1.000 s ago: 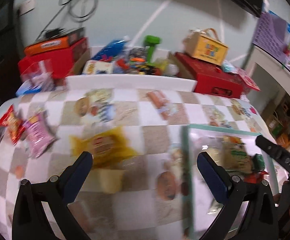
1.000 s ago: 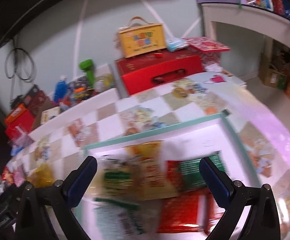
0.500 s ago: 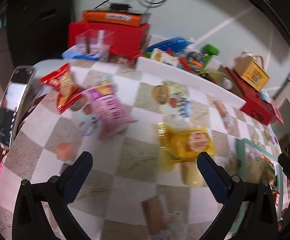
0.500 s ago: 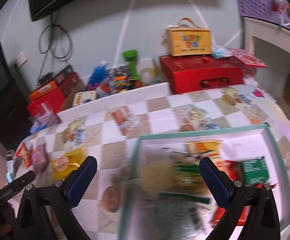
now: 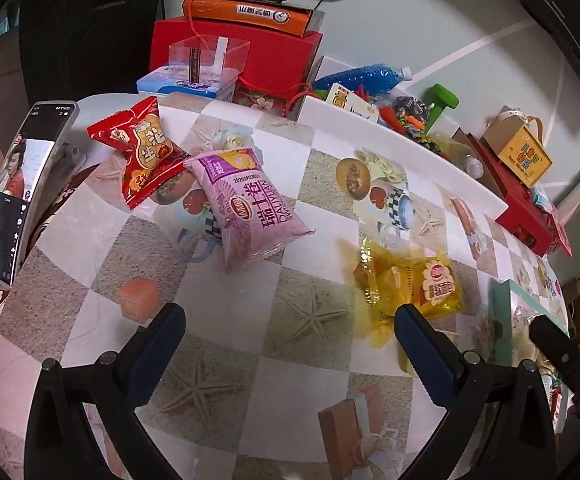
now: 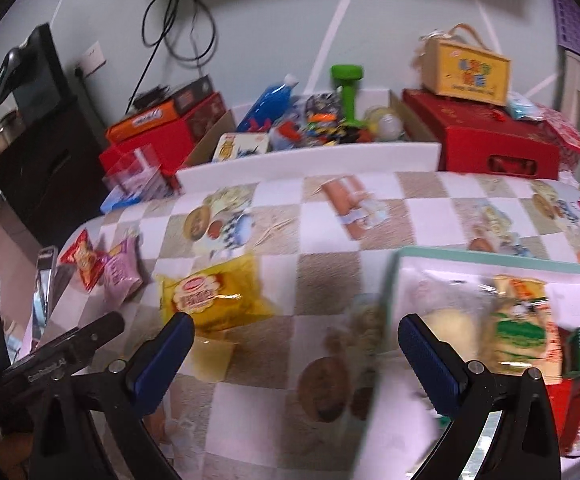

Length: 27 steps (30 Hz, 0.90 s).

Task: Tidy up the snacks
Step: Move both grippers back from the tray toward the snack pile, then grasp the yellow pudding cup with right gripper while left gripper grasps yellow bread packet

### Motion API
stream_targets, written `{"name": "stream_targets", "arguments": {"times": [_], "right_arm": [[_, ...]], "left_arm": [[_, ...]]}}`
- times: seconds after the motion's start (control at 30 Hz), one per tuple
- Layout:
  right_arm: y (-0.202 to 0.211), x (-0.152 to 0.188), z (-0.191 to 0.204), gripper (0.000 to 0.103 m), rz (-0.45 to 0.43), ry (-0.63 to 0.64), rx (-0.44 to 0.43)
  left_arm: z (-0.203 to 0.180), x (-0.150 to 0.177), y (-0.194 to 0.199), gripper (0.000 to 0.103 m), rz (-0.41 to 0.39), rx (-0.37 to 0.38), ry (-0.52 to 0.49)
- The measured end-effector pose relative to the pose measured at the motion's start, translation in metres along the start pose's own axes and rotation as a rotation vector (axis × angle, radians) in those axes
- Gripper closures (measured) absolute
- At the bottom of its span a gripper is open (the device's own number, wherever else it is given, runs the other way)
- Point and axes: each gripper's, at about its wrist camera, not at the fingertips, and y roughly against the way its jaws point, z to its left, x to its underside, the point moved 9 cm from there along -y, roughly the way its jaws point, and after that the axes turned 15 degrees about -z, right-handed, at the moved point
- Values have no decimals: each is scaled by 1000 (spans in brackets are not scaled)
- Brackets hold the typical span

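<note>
Both grippers, left gripper (image 5: pixel 290 340) and right gripper (image 6: pixel 295 340), hang released and empty as we judge the job partly done: several packets fill the tray (image 6: pixel 501 258), while the yellow packet (image 5: pixel 407 282), purple packet (image 5: pixel 250 204) and red packet (image 5: pixel 144 148) wait on the counter (image 5: pixel 290 360).

Each tool (image 5: pixel 290 344) has black arms, blue pads (image 5: pixel 417 332), silver screws.

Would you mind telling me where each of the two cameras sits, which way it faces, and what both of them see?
Left wrist: rides the left gripper, looking along its open fingers over the checkered table at the red packet and purple packet; the right gripper shows at its right edge.
Right wrist: rides the right gripper, open, facing the table's far clutter, with the tray of snacks lower right; the left gripper shows lower left.
Shared: the yellow packet, the other two loose packets, the green dumbbell.
</note>
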Motion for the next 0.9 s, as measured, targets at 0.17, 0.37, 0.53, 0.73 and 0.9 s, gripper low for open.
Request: {"name": "stream_targets", "arguments": {"times": [0.17,0.37,0.53,0.73,0.9], "right_arm": [[-15,15,19,0,42,49,-11],[-30,28,30,0,75,95,-7],[-44,42,36,5,114,118,-2],[-54,51,45,12,138,125,-18],[-60,55,52,27,150,128,-23]], "left_arm": [[10,3,-6,0,13,-24,3],[20,3,-10,0,15,-44,20],[21,3,-12,0,17,-43,23],[17,3,-16,0,23,-33,20],[12,3,-18,0,25,-25,20]]}}
